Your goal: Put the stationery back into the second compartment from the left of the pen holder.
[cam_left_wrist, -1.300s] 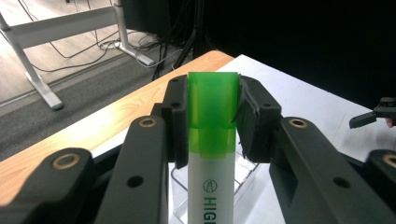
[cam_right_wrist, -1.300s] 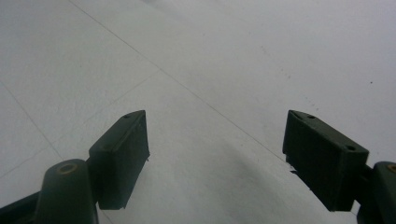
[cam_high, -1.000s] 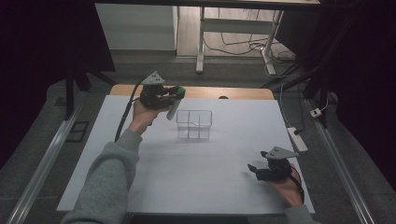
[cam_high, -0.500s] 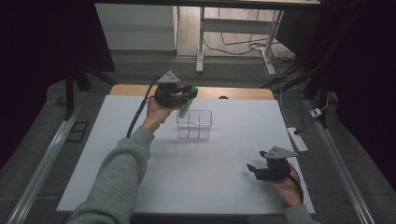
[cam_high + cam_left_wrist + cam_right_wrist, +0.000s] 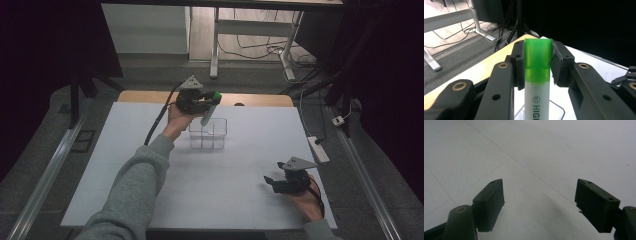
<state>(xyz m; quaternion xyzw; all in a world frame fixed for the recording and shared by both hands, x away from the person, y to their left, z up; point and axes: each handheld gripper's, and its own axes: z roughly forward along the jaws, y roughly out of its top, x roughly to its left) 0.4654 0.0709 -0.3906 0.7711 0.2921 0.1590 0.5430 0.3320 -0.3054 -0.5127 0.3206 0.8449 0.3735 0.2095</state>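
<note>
A green-capped highlighter [image 5: 537, 75] is clamped at its cap between the pads of the left gripper [image 5: 200, 101], its white barrel slanting down toward the clear plastic organizer [image 5: 207, 134] standing on the white counter [image 5: 150, 200]. The barrel's lower end hangs just over the organizer's back left corner. To do this step well, I judge the pen should be centred over one compartment and tipped nearer upright before release, so it does not catch a divider. The right gripper [image 5: 286, 182] rests low at the counter's near right, jaws wide apart and empty.
</note>
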